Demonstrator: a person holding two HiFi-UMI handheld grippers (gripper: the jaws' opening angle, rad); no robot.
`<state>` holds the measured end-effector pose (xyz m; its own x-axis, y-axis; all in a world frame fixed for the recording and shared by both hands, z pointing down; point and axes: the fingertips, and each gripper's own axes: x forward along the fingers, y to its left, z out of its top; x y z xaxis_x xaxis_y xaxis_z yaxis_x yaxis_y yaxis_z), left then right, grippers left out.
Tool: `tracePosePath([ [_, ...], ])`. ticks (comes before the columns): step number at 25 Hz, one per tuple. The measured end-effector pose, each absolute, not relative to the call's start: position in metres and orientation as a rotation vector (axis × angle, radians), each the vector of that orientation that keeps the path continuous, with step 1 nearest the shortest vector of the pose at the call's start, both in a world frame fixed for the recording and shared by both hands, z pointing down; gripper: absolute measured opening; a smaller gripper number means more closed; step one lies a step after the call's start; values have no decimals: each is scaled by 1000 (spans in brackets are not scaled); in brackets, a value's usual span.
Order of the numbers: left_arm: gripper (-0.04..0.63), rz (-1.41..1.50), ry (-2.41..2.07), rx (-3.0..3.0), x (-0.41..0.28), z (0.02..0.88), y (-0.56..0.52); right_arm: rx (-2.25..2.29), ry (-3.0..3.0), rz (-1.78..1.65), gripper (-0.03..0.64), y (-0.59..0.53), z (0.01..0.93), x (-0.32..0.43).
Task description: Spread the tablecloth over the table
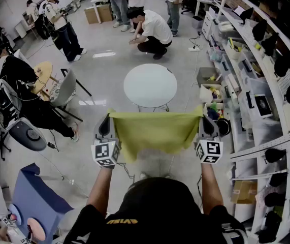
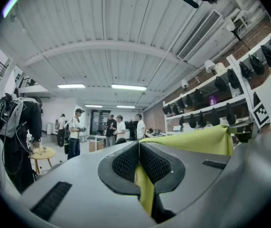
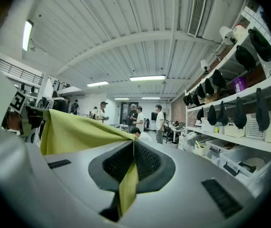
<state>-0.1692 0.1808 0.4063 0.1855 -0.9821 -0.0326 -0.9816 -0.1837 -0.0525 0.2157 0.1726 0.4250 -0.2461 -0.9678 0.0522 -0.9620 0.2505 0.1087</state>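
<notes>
A yellow-green tablecloth (image 1: 156, 131) hangs stretched between my two grippers, held up level in front of the person. My left gripper (image 1: 107, 122) is shut on the cloth's left corner, my right gripper (image 1: 204, 121) on its right corner. In the left gripper view the cloth (image 2: 192, 141) runs off to the right from the pinched jaws of the left gripper (image 2: 139, 167). In the right gripper view the cloth (image 3: 78, 132) runs off to the left from the right gripper (image 3: 133, 167). The round white table (image 1: 150, 85) stands on the floor just beyond the cloth, bare.
A long shelving unit (image 1: 256, 75) with bins and dark objects lines the right side. A person crouches (image 1: 149, 32) beyond the table and others stand further back. A grey chair (image 1: 63, 90) and a small wooden table (image 1: 43, 75) are at left, a blue machine (image 1: 33, 197) at lower left.
</notes>
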Motion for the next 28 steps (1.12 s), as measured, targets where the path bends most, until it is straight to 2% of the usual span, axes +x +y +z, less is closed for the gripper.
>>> tracePosePath([
  [28, 20, 13, 1999, -2369, -177, 409, 182, 1867, -2420, -81, 6, 169, 424, 208],
])
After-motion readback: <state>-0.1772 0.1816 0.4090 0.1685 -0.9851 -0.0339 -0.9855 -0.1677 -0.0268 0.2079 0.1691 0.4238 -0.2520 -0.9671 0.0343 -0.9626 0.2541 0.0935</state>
